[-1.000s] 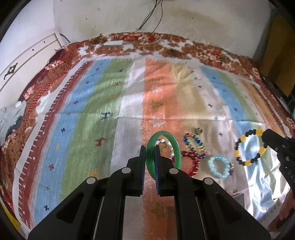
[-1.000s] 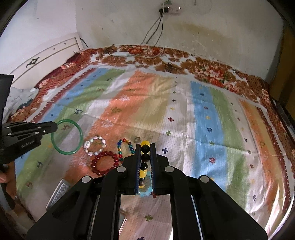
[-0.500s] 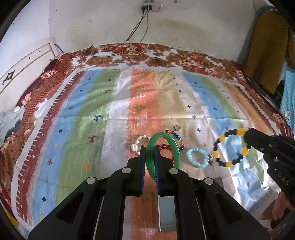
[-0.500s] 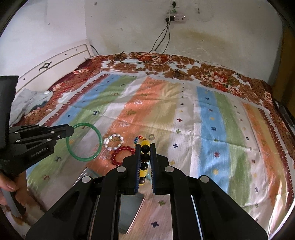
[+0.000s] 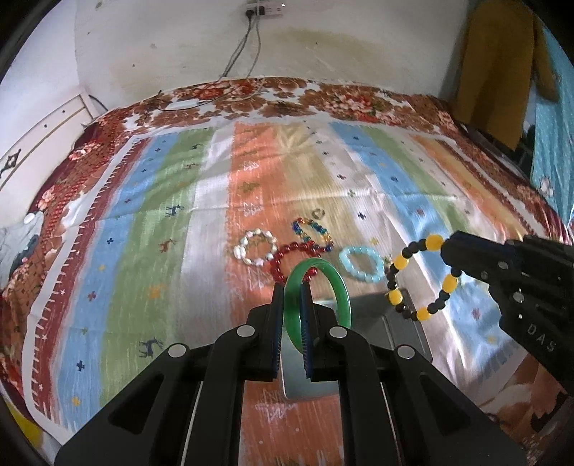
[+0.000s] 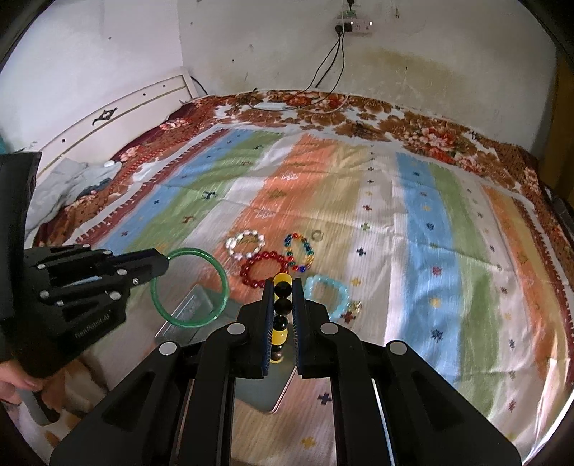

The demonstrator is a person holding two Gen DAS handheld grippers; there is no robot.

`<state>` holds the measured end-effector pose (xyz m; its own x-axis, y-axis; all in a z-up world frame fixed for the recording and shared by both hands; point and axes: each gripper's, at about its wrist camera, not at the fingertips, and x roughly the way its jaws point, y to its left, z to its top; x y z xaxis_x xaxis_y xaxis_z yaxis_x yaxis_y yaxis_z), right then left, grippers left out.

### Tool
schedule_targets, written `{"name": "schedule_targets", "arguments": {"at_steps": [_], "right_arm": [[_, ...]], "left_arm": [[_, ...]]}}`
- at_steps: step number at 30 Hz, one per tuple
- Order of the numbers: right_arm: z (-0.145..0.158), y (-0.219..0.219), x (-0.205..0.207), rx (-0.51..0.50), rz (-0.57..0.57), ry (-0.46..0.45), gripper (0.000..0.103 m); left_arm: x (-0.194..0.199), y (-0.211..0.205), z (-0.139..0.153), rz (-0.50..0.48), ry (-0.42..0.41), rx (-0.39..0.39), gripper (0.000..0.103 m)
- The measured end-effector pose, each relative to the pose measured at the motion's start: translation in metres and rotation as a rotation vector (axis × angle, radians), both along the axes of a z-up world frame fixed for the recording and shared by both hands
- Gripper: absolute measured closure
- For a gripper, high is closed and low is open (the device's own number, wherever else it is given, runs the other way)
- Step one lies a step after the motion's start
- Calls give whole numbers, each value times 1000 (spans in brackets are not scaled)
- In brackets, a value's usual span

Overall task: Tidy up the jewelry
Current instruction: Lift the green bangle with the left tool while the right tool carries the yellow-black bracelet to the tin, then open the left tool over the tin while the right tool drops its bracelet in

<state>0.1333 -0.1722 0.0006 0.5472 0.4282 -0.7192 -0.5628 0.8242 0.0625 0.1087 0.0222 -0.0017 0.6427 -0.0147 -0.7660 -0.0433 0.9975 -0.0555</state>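
The left gripper (image 5: 291, 297) is clamped on a green bangle (image 5: 335, 283), held on edge above a grey tray (image 6: 201, 304) whose contents cannot be made out. The right gripper (image 6: 283, 286) pinches a black-and-yellow bead bracelet (image 5: 423, 276), hanging upright over the striped bedspread (image 6: 423, 229), near the other bracelets (image 6: 267, 267) lying flat.

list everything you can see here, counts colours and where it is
green bangle: 1, green, in the air, clamped in the left tool
yellow and black bead bracelet: 1, yellow and black, in the air, clamped in the right tool
red bead bracelet: 1, red, on the bedspread, mid cluster
pearl bracelet: 1, white, left of the cluster
multicolour bead bracelet: 1, mixed colours, just behind the red one
light blue bead bracelet: 1, pale blue, right of the cluster
ring: 1, small, farthest back
metal tin: 1, silvery, near edge, under both tools
bedspread: 1, striped with floral border
power strip: 1, white, on the wall
left tool: 1, black, shut
right tool: 1, black, shut
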Motion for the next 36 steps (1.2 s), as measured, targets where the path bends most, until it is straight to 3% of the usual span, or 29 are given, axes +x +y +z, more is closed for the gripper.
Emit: {"name": "schedule_targets", "arguments": {"at_steps": [9, 10, 12, 13, 17, 27, 36], "right_arm": [[-15, -7, 0, 23, 6, 83, 92], [-18, -8, 2, 20, 9, 101, 84], [-22, -9, 5, 4, -4, 114, 66], [-22, -10, 6, 2, -13, 111, 60], [-22, -17, 12, 8, -43, 113, 55], [-23, -27, 35, -13, -82, 112, 47], [-31, -30, 54, -37, -96, 137, 38]], "left_arm": [[-3, -13, -15, -64, 74, -9, 92], [-2, -14, -17, -77, 85, -14, 88], [-1, -14, -17, -73, 83, -12, 63], [-1, -12, -15, -63, 72, -5, 60], [3, 1, -12, -10, 54, -15, 47], [26, 23, -13, 55, 60, -19, 32], [45, 38, -21, 76, 100, -46, 26]]}}
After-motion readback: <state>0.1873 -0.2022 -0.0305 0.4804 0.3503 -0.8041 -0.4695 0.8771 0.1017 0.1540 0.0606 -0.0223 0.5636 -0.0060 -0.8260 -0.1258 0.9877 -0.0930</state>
